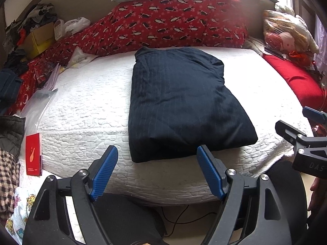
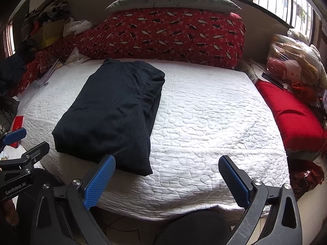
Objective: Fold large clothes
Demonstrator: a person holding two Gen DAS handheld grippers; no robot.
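White quilted bedding covers the bed (image 2: 204, 122), and on it, toward its near edge, lies the dark navy garment (image 1: 179, 102), already doubled into a thick, roughly rectangular bundle with faint pinstripes. Its near hem sits close to the bed's front edge; the far end looks bunched and slightly uneven. Just short of that near hem the left gripper (image 1: 157, 171) hangs with its blue fingers (image 1: 104, 173) spread wide and nothing between them. Beside the garment, over bare quilt, the right gripper (image 2: 167, 181) is likewise wide open and empty. Beyond the garment a red patterned bolster (image 1: 173, 20) runs along the wall. The fold looks nearly complete; to finish well, I would square the far corners, press out trapped bulk, and pinch only the top layers.
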